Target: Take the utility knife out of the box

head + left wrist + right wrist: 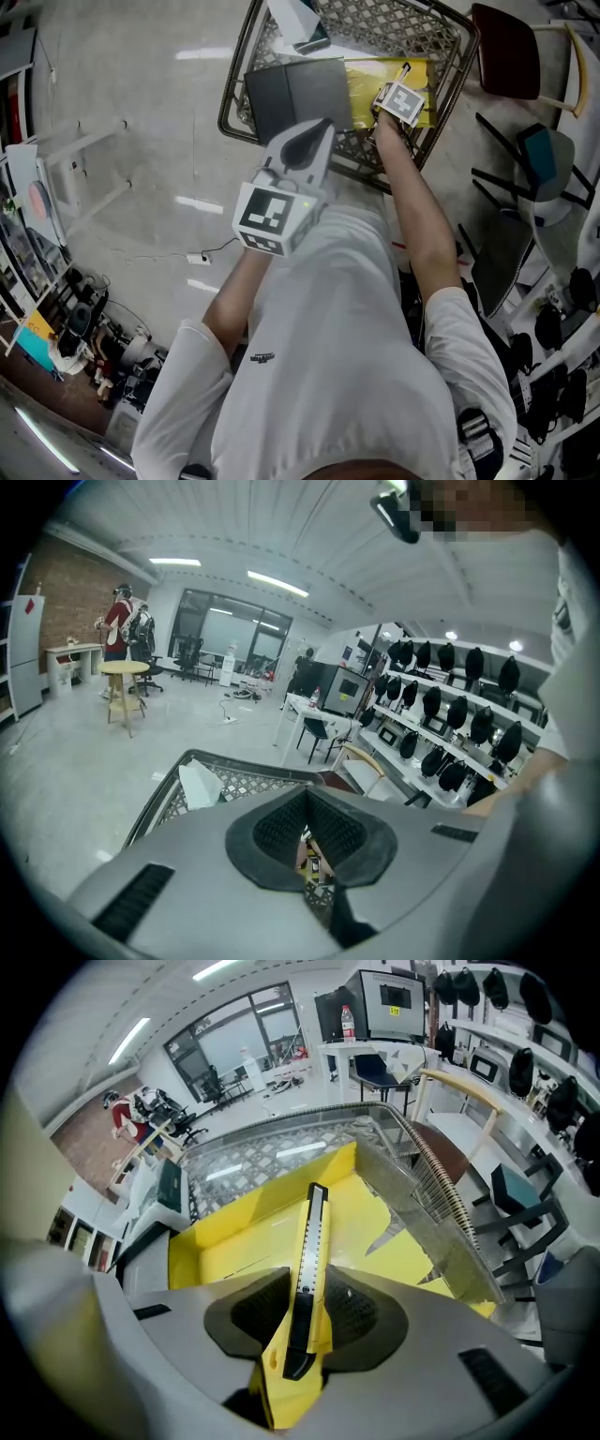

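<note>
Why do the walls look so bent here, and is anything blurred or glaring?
Left gripper view: wide-angle bending, dark corners, a mosaic patch top right added afterwards. Right gripper view: same bending, the utility knife sharp, its yellow box bright. Head view: lamp glare streaks on the floor, edges dim.

Bright, even indoor light from ceiling strip lights (277, 583); white glare streaks on floor (141, 94); heavy fisheye bending, dark vignette at edges; utility knife (307, 1279) sharp; nearest foreground soft.
</note>
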